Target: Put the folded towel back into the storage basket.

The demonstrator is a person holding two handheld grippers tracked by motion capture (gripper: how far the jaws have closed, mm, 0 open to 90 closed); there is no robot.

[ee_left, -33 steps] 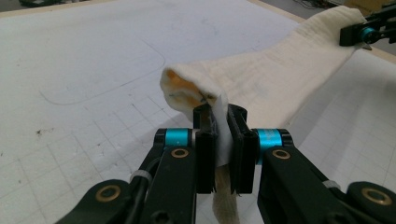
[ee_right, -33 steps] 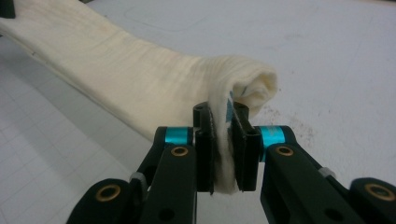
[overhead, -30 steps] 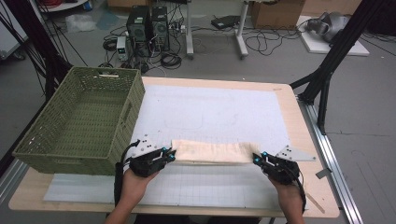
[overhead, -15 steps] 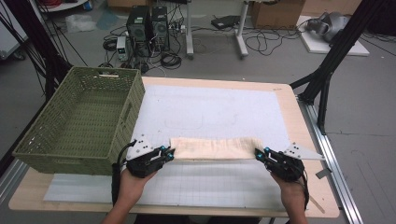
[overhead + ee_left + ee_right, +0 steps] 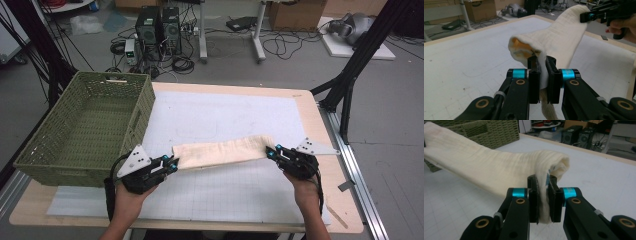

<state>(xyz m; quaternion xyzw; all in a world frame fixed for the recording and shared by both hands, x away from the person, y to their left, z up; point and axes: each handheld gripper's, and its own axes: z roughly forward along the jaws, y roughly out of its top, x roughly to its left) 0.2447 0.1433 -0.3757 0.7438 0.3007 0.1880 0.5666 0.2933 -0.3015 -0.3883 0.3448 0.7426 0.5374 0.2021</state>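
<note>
Cables, computer towers and cardboard boxes crowd the floor behind the table point(image 5: 320, 107), and on its white gridded mat point(image 5: 235, 190) we have both forearms coming in from the near edge. Left hand point(image 5: 125, 202) low at the front left, wrist angled inward, its left gripper point(image 5: 172, 164) aimed right along the table. Right hand point(image 5: 302, 187) at the front right, and the right gripper point(image 5: 270, 151) points back towards the left. Both pairs of jaws are clamped hard: in the left gripper view the cream cloth point(image 5: 559, 42) is squeezed between them, and the right gripper view shows the same pinch on the other end.

Compared with a moment ago, the cloth is up off the mat now rather than lying flat, and the right end rides a touch higher, so the strip slants.

That cloth point(image 5: 222, 151) spans between the two grippers as a long folded band, sagging slightly, each end caught in a gripper. Just left of it stands the green woven basket point(image 5: 142, 107), near the left gripper but not touching the cloth.
</note>
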